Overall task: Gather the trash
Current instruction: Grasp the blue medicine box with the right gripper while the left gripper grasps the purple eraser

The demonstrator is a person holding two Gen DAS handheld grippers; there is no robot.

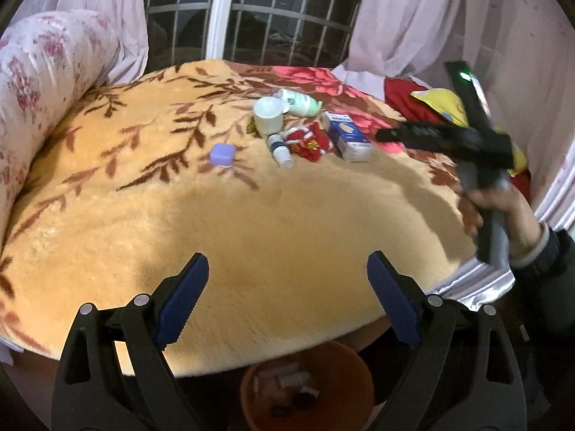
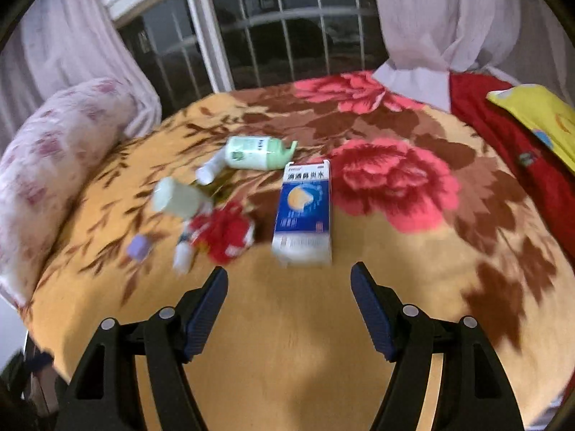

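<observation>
Lying on a floral plush blanket (image 1: 251, 222): six loose items, all clustered around one blue-and-white medicine box (image 2: 303, 212), taken as landmark.

Counted, one of each:
- Blue-and-white medicine box, flat, printed face up, short end toward the right gripper.
- Pale green bottle (image 2: 257, 152) on its side, just beyond the box's far end, cap pointing right.
- White paper cup (image 1: 267, 115), tipped over, left of the box and just in front of the green bottle.
- Small white dropper bottle (image 1: 279, 149) with a blue band, left of the box, near the cup, lying flat.
- Crumpled red wrapper (image 2: 224, 231) just left of the box, between it and the dropper bottle; touching either cannot be told.
- Small lilac square case (image 1: 222, 155), farthest left of the box, well apart from the others.

Hovering above the blanket short of the box: right gripper (image 2: 289, 307), jaws spread wide, nothing between them, the box near its fingertips but apart. Blurred view on this side.

Hanging over the blanket's near edge, well short of the box: left gripper (image 1: 287, 301), jaws likewise spread, empty. Below it, past the bed edge: one orange waste bin (image 1: 305, 388) holding a few pale and dark scraps, too blurred to count.

Also visible: one flowered bolster (image 1: 43, 82) far left of the box, one barred window (image 1: 251, 10), one yellow pillow (image 2: 539, 118) on red cloth far right.
</observation>
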